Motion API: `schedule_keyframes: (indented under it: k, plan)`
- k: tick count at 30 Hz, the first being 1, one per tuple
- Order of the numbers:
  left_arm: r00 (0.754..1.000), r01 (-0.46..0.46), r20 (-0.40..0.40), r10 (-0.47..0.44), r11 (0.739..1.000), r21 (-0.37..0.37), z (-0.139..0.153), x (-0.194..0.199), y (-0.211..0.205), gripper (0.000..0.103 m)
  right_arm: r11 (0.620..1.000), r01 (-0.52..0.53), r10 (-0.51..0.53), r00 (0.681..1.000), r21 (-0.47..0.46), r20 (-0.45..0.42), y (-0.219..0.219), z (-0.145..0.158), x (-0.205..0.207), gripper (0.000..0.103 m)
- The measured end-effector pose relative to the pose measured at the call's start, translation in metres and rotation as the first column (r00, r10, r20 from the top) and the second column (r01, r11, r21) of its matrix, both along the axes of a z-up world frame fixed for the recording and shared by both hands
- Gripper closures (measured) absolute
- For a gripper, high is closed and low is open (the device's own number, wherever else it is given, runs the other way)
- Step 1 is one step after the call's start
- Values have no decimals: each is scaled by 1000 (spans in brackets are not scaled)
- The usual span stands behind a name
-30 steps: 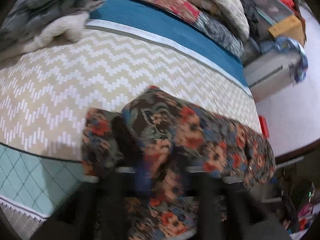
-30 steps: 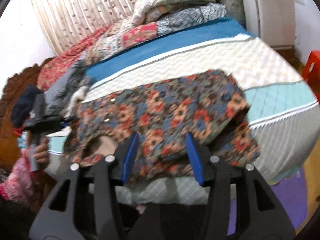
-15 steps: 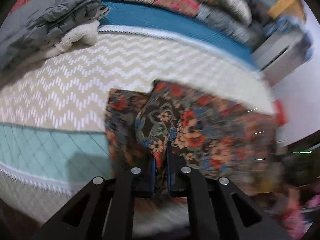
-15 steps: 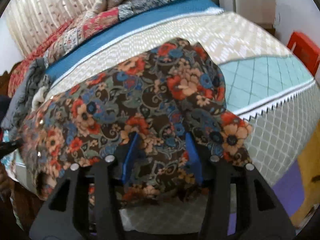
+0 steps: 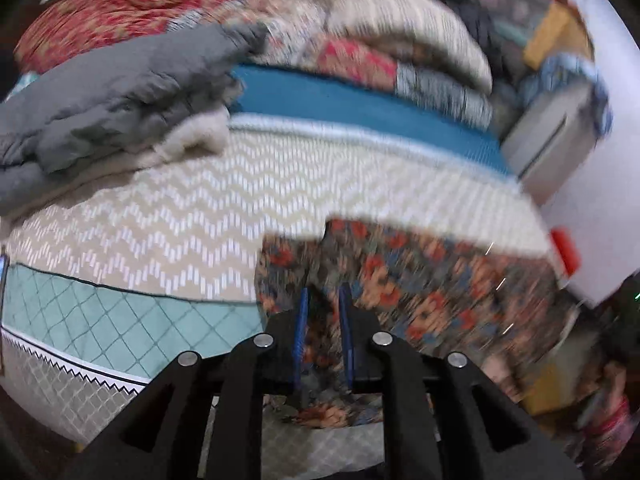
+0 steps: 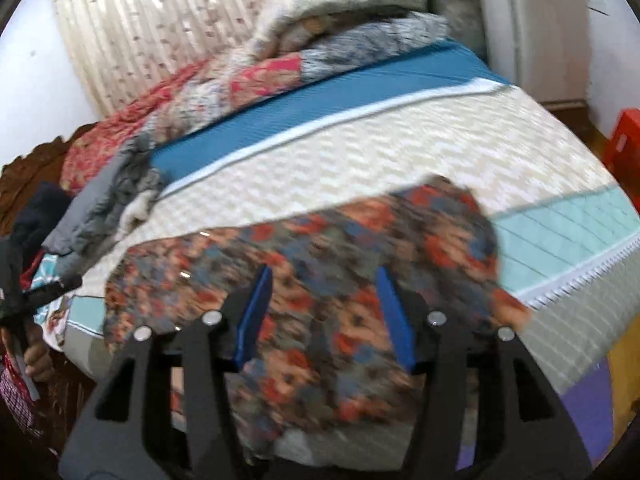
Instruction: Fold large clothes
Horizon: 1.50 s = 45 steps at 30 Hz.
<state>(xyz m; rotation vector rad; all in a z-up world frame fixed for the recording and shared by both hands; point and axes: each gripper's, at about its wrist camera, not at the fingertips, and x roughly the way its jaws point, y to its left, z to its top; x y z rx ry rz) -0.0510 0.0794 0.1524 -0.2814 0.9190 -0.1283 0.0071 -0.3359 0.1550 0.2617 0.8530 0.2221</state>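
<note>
Loosely draped floral garment (image 6: 340, 248) on bed (image 6: 400, 152)

The right gripper (image 6: 324, 312) sits low in the frame, its blue pads spread wide over the flowered garment (image 6: 312, 272) lying across the bed (image 6: 400, 148). At the left edge a hand (image 6: 34, 354) holds the other gripper (mostly cut off). Blankets (image 6: 320, 12) pile at the top.

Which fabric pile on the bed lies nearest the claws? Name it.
The dark floral-print garment at the bed's near edge, directly in front of both claws; the grey padded jacket and folded quilts lie farther back.
</note>
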Motion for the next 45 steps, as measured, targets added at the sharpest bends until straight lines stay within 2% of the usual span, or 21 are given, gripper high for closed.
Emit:
schedule_keyframes:
  k: [2, 4, 7, 10, 12, 13, 15, 18, 25, 31, 37, 40, 43, 45]
  plan:
    - [1000, 15, 23, -15, 1000, -16, 8, 5, -8, 96, 999, -35, 35, 999, 11, -8, 19, -6, 15, 51]
    - [998, 57, 18, -58, 998, 17, 8, 16, -36, 96, 998, -61, 61, 998, 13, -11, 35, -14, 24, 51]
    - [991, 131, -7, -131, 990, 59, -8, 30, -74, 96, 997, -83, 83, 996, 7, -28, 52, -31, 33, 51]
    - [981, 185, -80, -176, 976, 119, -42, 50, -115, 96, 997, -72, 70, 993, -13, -94, 55, -53, 47, 53]
    - [976, 181, -159, -152, 965, 190, -67, 61, -128, 96, 998, -68, 67, 989, 1, -135, 49, -69, 51, 54]
    - [969, 176, -208, -130, 960, 218, -84, 68, -133, 96, 998, -69, 69, 989, 4, -127, 48, -71, 51, 54]
    - [978, 142, -183, -100, 962, 232, -91, 68, -135, 96, 996, -79, 73, 989, -42, -127, 55, -72, 52, 54]
    - [983, 134, -159, -89, 945, 300, -92, 62, -146, 96, 994, -78, 69, 990, -75, -123, 63, -73, 51, 53]
    - [987, 126, -139, -79, 922, 366, -91, 58, -156, 97, 997, -52, 47, 994, -54, -94, 59, -59, 36, 53]
    - [988, 118, -132, -75, 925, 361, -89, 54, -152, 98, 994, -19, 12, 998, -105, -64, 41, -45, -7, 53]
    - [989, 117, -129, -75, 925, 361, -89, 52, -152, 99, 988, 65, -76, 994, -137, -78, 9, -47, -37, 52]
    - [989, 117, -128, -76, 927, 356, -90, 52, -150, 99, 990, 86, -99, 988, -111, -118, -3, -59, -39, 49]
    - [989, 119, -129, -78, 927, 355, -90, 51, -149, 99, 993, 88, -97, 988, -80, -121, -1, -70, -40, 36]
    - [988, 123, -127, -83, 926, 358, -90, 50, -148, 100, 990, 86, -97, 990, -114, -99, 8, -72, -41, 23]
